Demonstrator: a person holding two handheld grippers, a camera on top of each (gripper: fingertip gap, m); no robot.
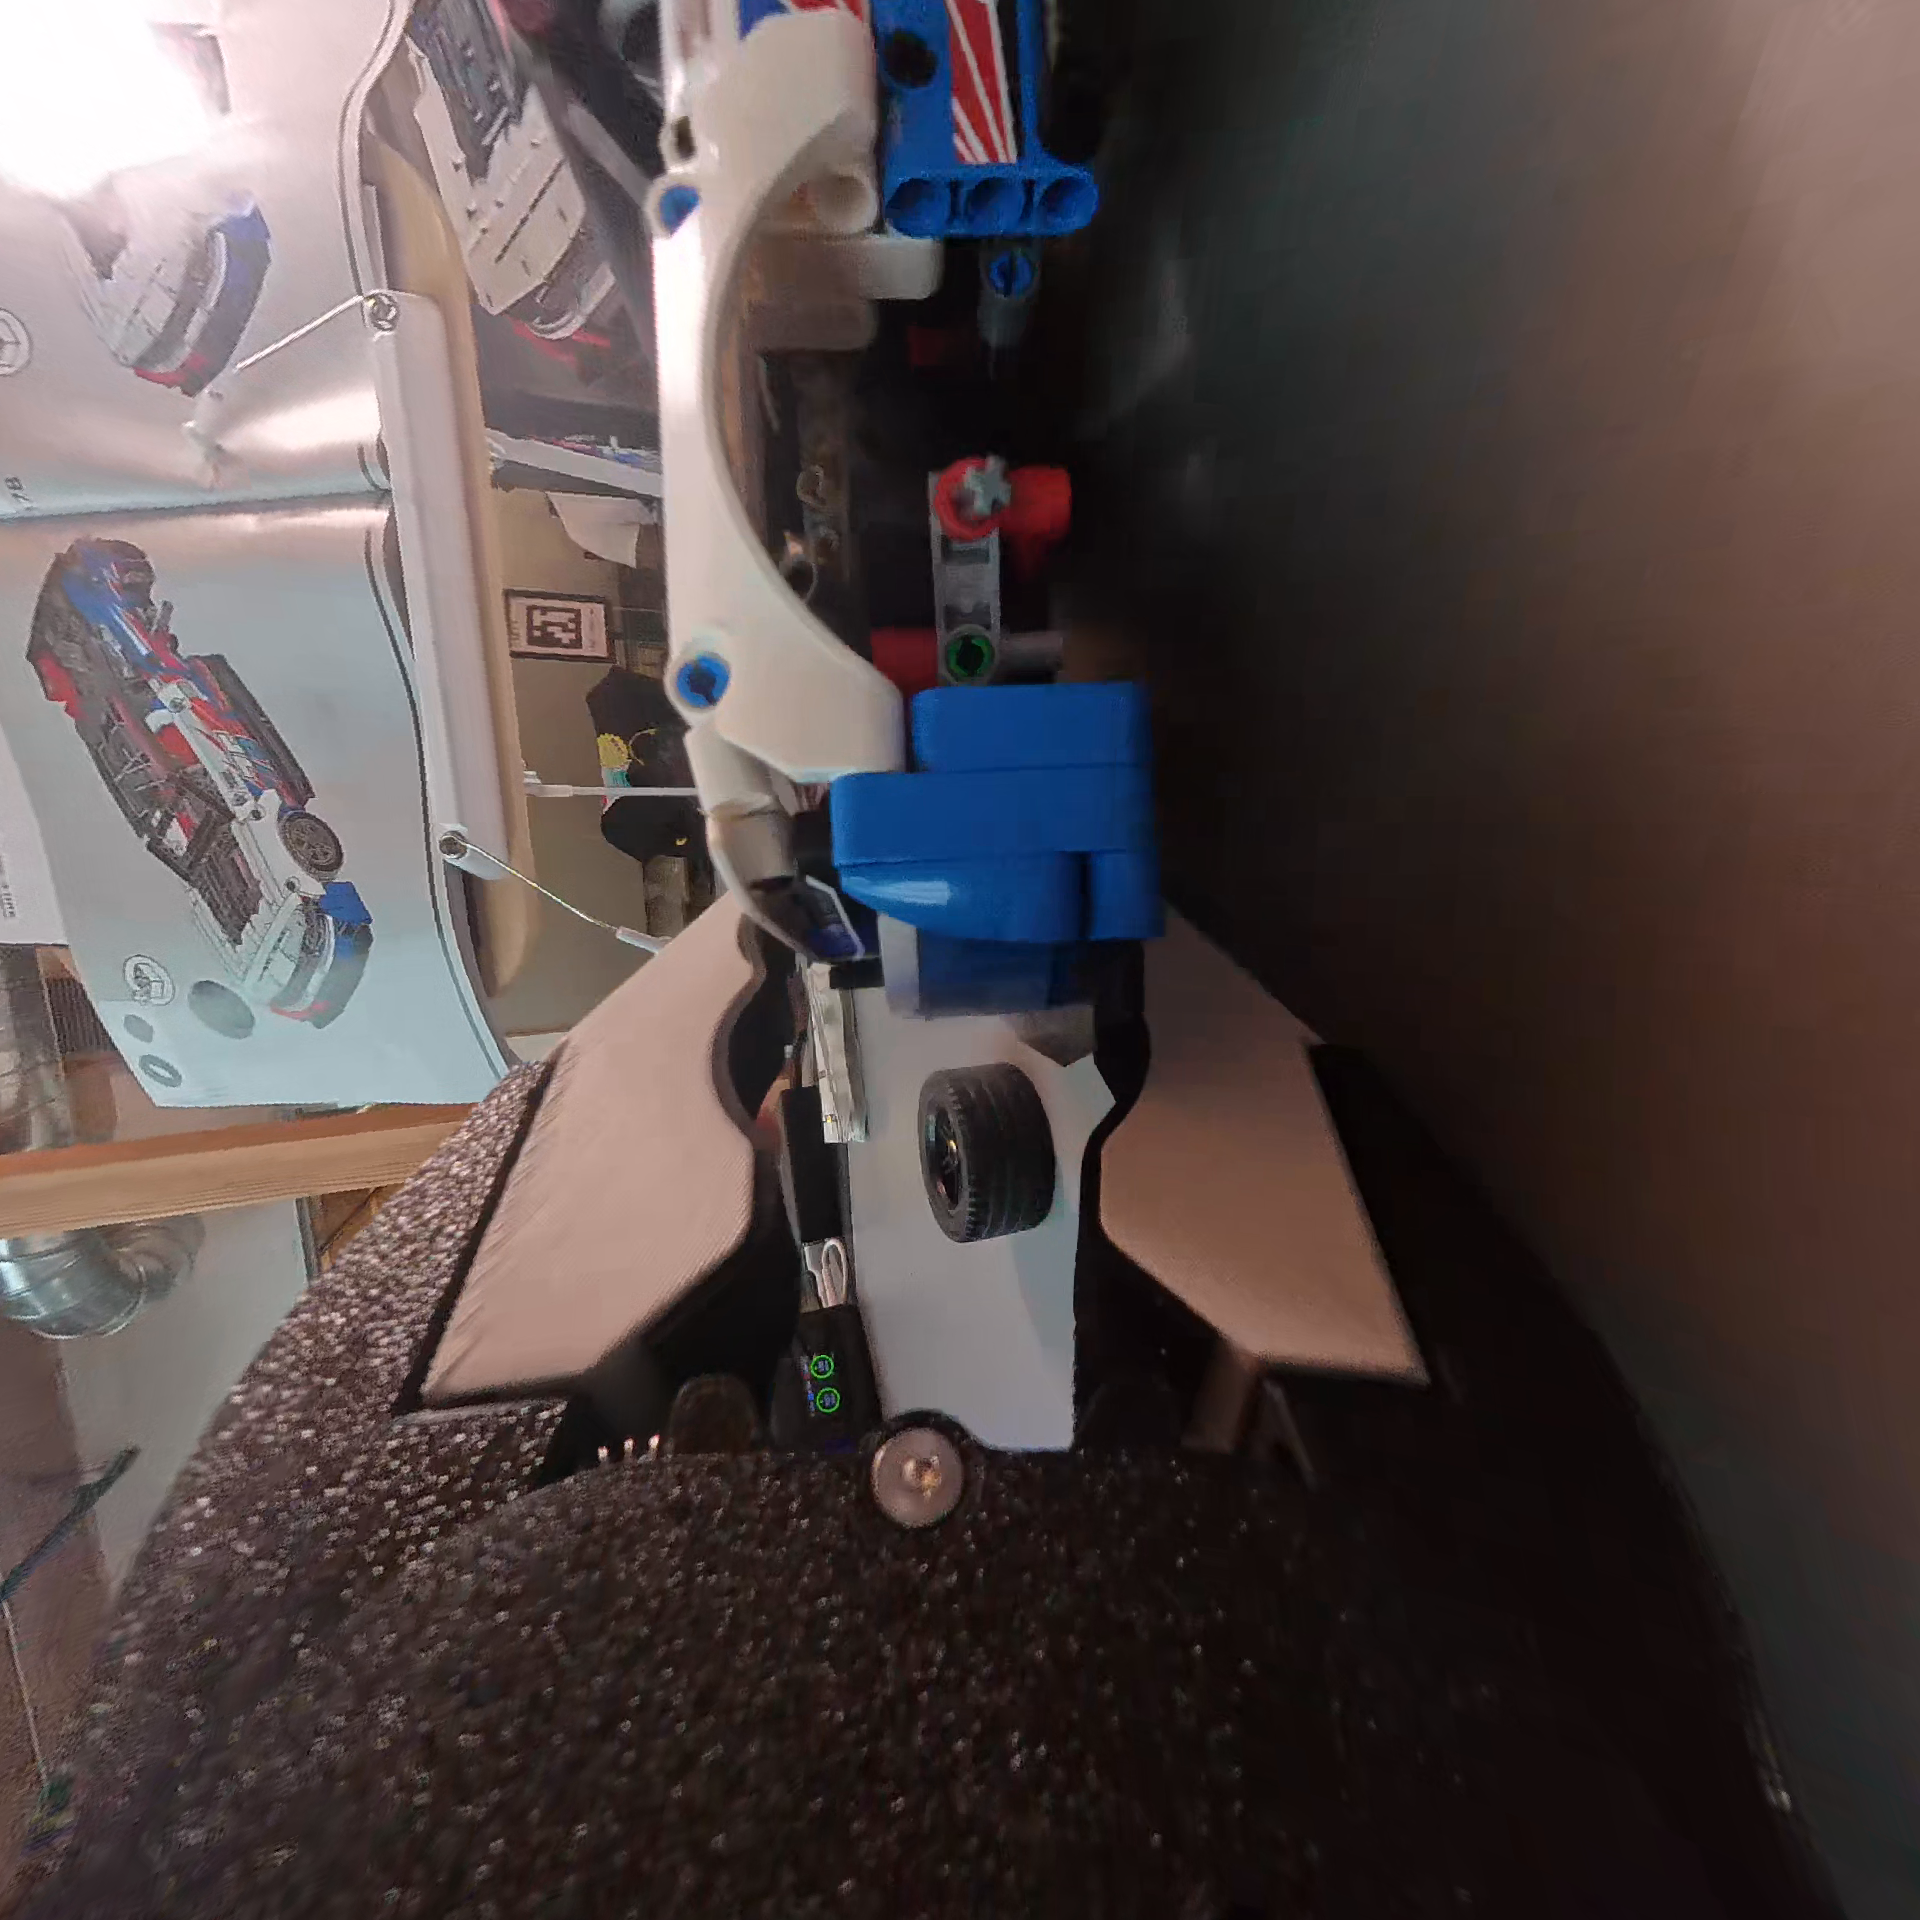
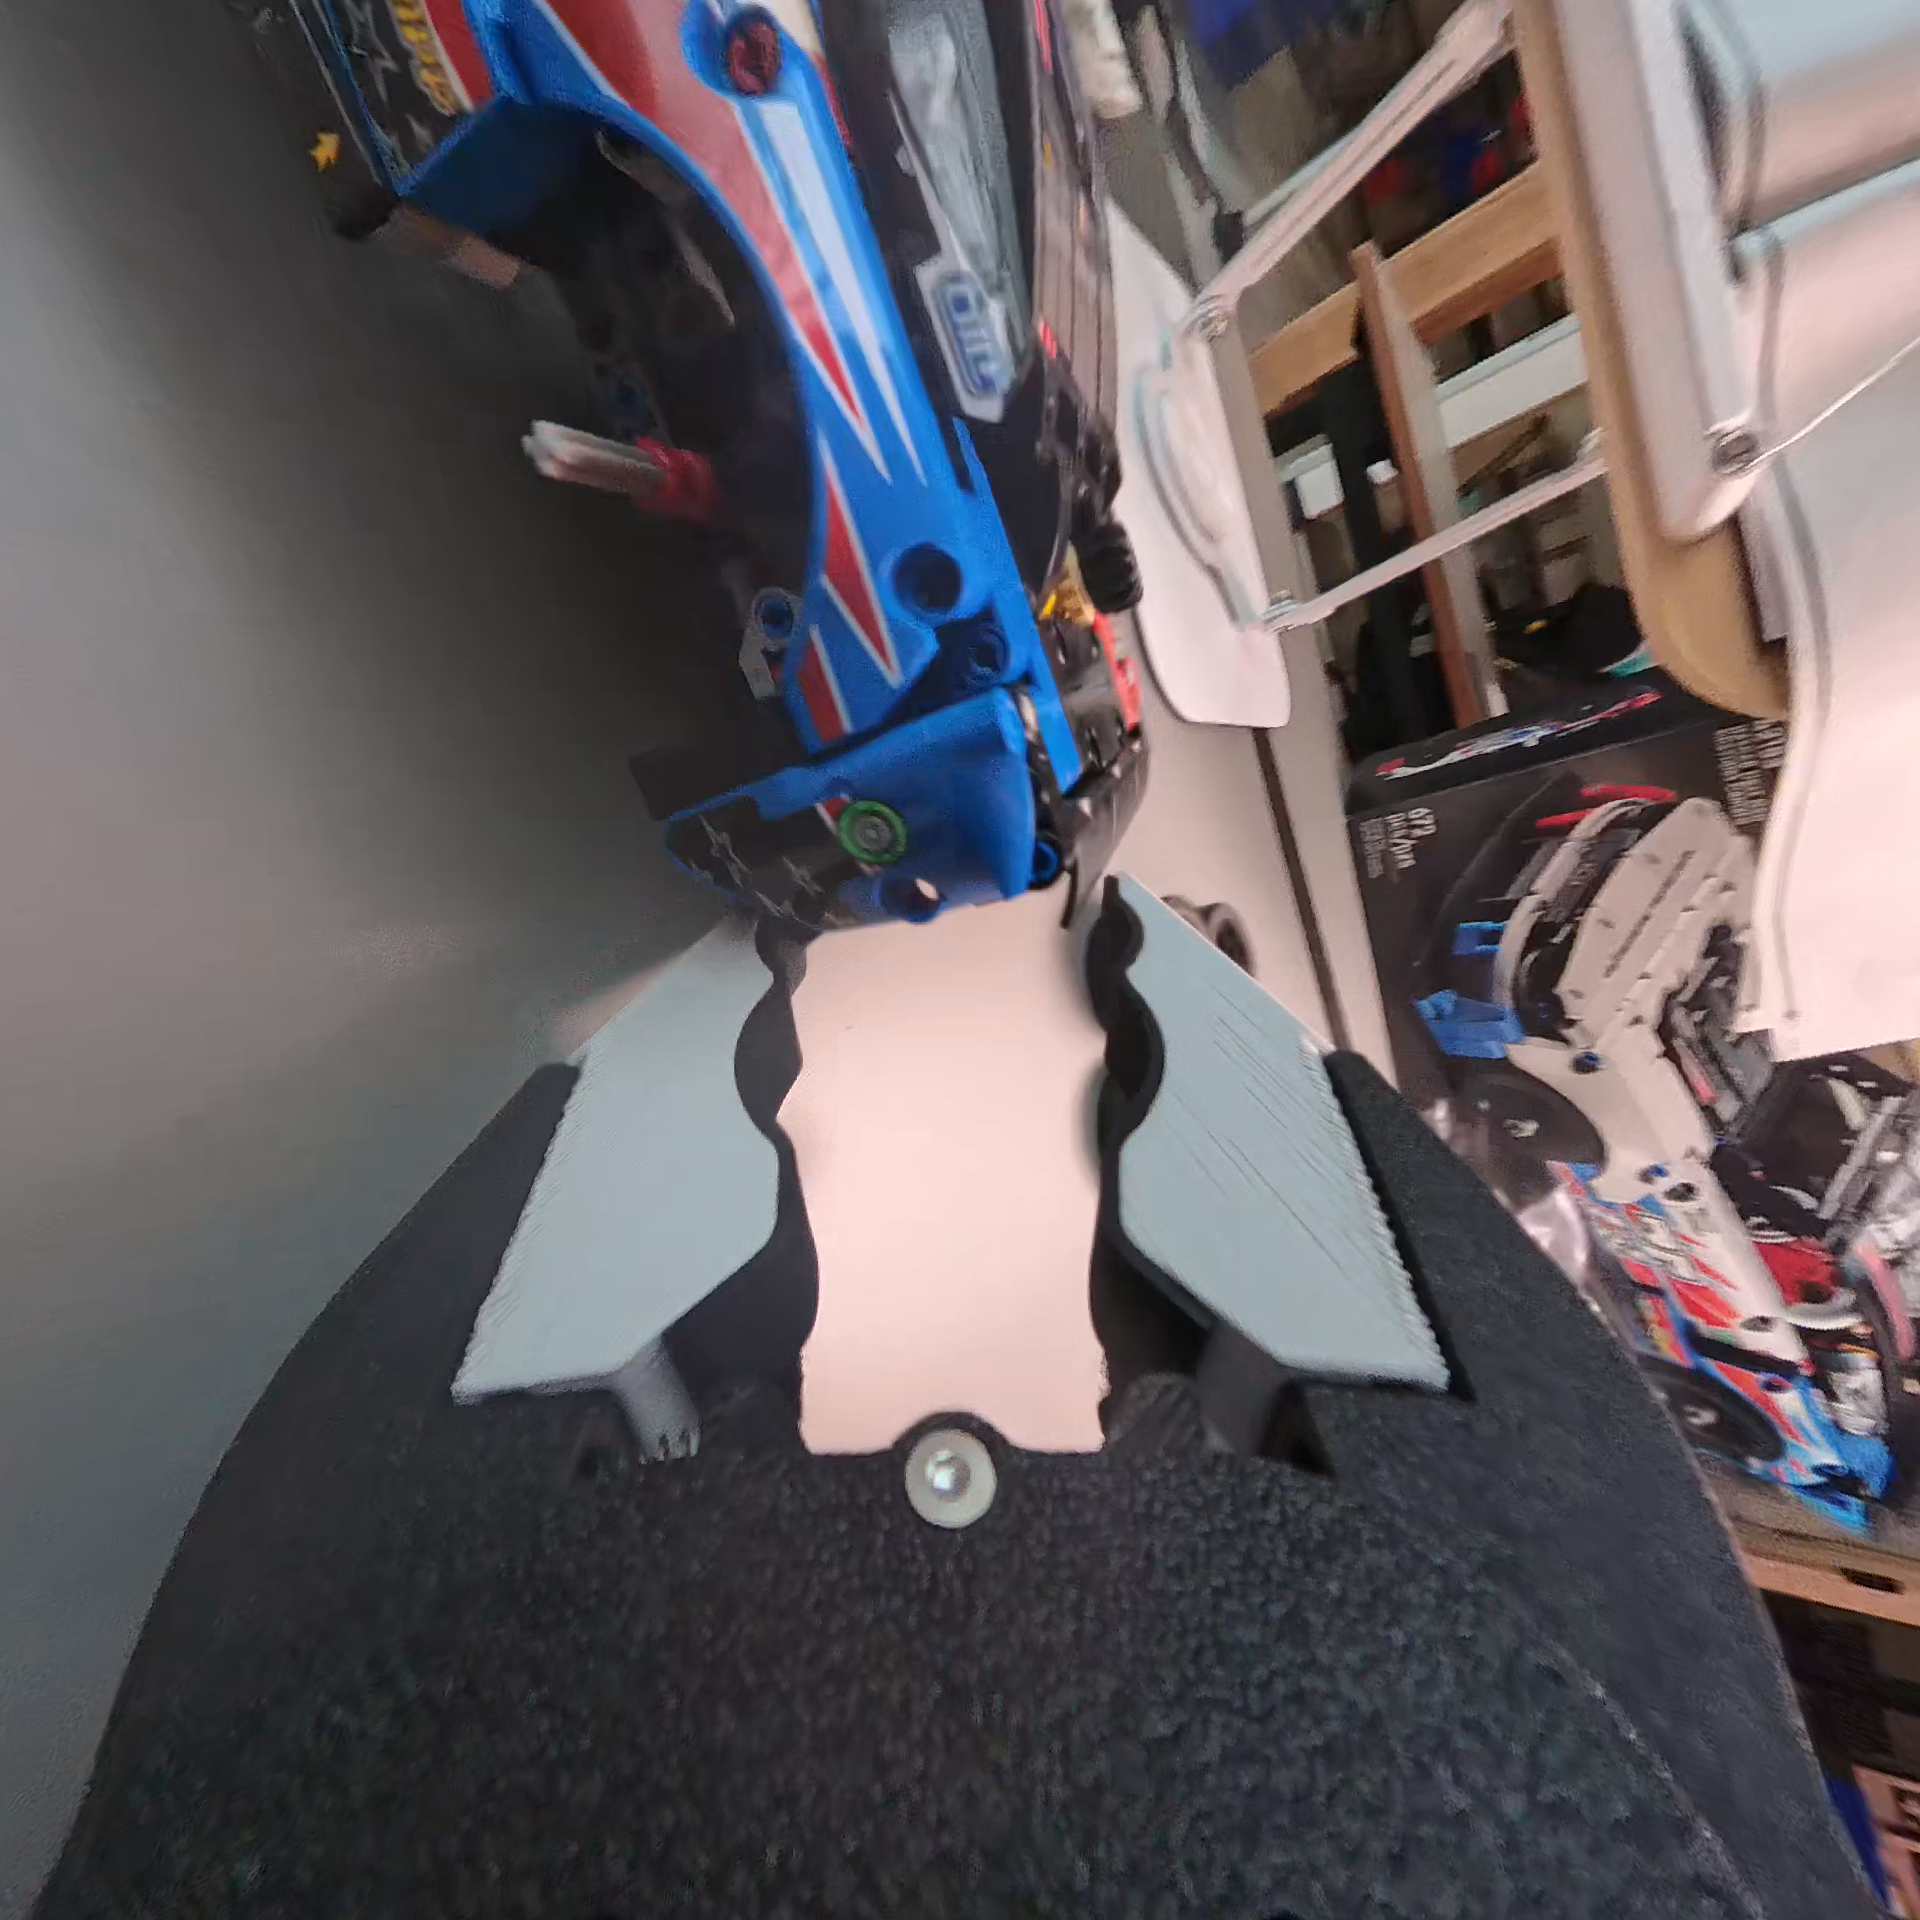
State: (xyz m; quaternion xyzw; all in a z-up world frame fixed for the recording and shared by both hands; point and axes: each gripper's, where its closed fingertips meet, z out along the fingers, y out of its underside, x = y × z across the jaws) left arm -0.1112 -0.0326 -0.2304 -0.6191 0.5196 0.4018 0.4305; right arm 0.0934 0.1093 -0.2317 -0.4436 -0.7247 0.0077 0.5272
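A: Jaws of the left gripper (image 1: 940, 971) pinching the blue end of the toy car (image 1: 997, 821), turned on its side, probably to expose the bare axle.

B: Right gripper (image 2: 940, 925) at the car's other blue end (image 2: 894, 790), jaws spread, contact unclear. Loose black wheel (image 1: 985, 1151) lying on the white bench (image 1: 977, 1351) below. Instruction booklet (image 1: 208, 748) propped open nearby, likely for reference.

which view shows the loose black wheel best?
Left wrist view. The wheel lies whole and sharp on the white surface, seen in the gap of the left gripper. Right wrist view shows only a dark edge that may be it, beside a finger.
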